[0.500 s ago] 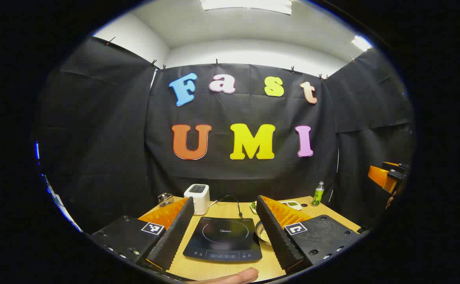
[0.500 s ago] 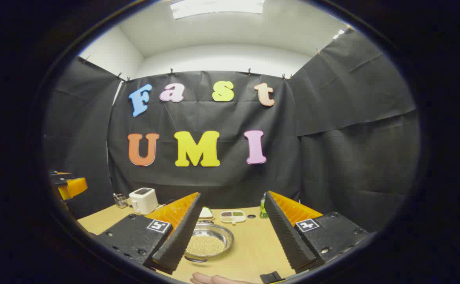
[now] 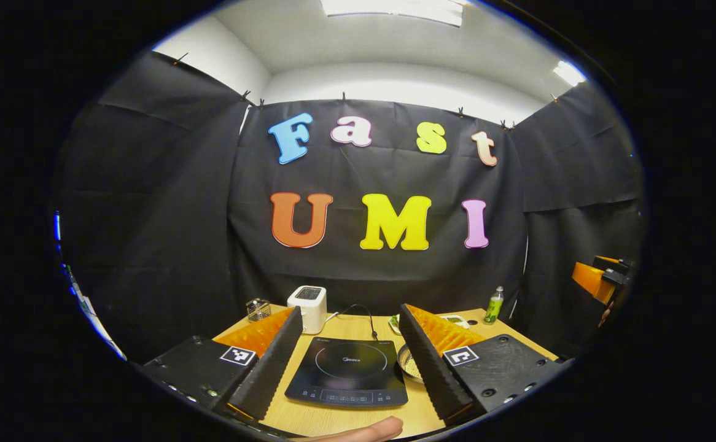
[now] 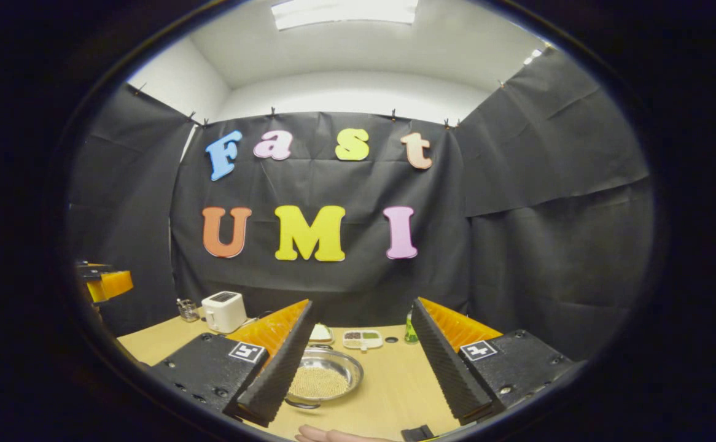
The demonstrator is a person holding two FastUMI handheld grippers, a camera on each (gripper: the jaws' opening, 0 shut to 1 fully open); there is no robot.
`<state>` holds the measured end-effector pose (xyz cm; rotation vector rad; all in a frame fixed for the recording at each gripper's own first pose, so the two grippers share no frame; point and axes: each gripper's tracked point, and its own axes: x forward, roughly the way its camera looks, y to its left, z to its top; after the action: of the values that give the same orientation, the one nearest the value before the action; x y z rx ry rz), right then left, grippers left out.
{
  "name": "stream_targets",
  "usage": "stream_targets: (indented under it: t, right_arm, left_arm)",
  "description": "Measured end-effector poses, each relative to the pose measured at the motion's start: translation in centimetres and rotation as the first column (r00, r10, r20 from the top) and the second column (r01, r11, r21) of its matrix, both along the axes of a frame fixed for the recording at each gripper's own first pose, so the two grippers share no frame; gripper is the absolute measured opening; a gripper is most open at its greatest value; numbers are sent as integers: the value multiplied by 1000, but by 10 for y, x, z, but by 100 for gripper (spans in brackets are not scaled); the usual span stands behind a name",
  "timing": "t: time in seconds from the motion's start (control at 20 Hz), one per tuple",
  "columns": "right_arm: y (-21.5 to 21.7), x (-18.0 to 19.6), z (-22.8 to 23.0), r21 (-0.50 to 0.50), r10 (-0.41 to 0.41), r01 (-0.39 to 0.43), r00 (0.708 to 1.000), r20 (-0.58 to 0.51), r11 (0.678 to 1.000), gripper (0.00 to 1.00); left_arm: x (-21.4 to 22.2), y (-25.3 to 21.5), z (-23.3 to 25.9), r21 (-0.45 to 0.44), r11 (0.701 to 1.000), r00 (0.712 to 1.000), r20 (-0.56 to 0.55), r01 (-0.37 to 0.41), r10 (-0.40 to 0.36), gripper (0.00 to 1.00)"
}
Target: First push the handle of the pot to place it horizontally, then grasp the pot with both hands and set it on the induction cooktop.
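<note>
Pot (image 4: 325, 380) sits on table (image 4: 389, 393) between open right tool (image 4: 358, 374) fingers.

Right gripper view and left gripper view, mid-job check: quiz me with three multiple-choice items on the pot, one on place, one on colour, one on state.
1. Where does the pot stand?
A. On the bare wooden table
B. On the induction cooktop
C. On the toaster

2. What colour is the induction cooktop?
A. White
B. Black
C. Orange

3. How are the right gripper and left gripper set?
A. Both shut on the pot
B. Right shut on the pot's handle, left open
C. Both open, holding nothing

Answers:
1. A: in the right gripper view the pot sits on wood, and in the left gripper view the cooktop's glass is bare.
2. B: its top is dark glass with a thin ring.
3. C: each pair of fingers stands wide apart, above the table, touching nothing.
</note>
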<state>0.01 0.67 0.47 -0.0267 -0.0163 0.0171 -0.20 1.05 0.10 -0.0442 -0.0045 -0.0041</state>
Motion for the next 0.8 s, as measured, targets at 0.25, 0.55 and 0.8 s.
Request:
stream_targets:
  t: [0.25, 0.55, 0.8]
  right_arm:
    - [10, -4, 4, -7, 23, -23, 1000, 15, 1000, 96]
    - [15, 1, -3, 10, 42, -42, 999, -9, 999, 95]
    - [16, 13, -20, 12, 45, -45, 997, -61, 999, 95]
  left_arm:
    - [3, 13, 4, 2, 1000, 999, 21, -30, 30, 95]
    - [8, 13, -3, 5, 1000, 1000, 9, -29, 29, 95]
    - [7, 6, -11, 19, 1000, 1000, 6, -16, 16, 95]
